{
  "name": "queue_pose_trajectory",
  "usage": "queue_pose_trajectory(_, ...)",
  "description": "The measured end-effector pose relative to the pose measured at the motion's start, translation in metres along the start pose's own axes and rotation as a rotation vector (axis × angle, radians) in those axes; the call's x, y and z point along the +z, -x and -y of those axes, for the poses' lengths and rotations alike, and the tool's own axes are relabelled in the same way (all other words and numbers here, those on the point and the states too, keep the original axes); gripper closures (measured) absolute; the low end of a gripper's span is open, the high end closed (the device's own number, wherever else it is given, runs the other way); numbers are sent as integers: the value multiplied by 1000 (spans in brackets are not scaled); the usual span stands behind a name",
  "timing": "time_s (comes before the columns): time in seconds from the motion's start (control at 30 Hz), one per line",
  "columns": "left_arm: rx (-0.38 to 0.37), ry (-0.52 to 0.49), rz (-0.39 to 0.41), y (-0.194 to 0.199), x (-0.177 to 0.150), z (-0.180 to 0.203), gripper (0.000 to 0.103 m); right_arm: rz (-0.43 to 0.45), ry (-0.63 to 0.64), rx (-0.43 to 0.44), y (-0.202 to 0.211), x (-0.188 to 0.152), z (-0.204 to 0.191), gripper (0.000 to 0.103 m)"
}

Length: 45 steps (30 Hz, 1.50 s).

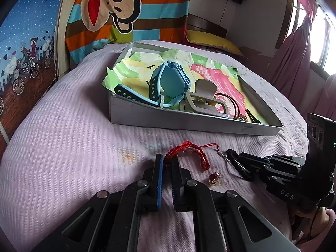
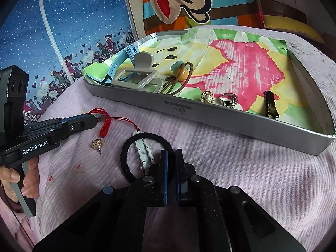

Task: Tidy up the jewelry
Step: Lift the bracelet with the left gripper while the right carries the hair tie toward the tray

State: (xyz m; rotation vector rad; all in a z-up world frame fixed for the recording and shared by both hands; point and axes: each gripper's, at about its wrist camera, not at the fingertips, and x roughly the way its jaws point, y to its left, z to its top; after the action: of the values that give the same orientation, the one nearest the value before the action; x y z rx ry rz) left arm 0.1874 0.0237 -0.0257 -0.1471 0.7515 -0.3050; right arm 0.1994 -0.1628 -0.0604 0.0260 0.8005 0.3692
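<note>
Left wrist view: left gripper [image 1: 167,162] pinches the red cord bracelet [image 1: 190,154]; the tray [image 1: 189,124] lies straight ahead, right gripper [image 2: 170,157] pinching the black hair tie [image 2: 147,157].

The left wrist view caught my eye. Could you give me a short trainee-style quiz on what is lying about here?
1. True or false: the blue watch lies inside the silver tray.
2. What is the left tool pinching? A) a ring B) the red bracelet C) a hair claw
3. Fill in: the gold earring lies outside the tray, on the pink ____.

Key: 1 true; 2 B; 3 bedspread.
</note>
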Motion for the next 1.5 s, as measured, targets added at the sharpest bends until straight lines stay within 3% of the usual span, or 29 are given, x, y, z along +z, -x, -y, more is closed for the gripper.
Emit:
queue_pose_trajectory(0.3,-27,-11,44,11,-3,6,98,77,27,-31,15,-2,-6,98)
queue_pose_trajectory(0.77,-52,-27,135,40,5,18,98,231,-35,-46,53,-3,9,98)
queue_pose_trajectory(1.2,-87,-71,182,34,64,62,98,255,-76,-128,71,23,45,98)
queue_pose_trajectory(1.5,-77,-81,126,-6,91,99,98,232,-132,-203,65,48,83,98)
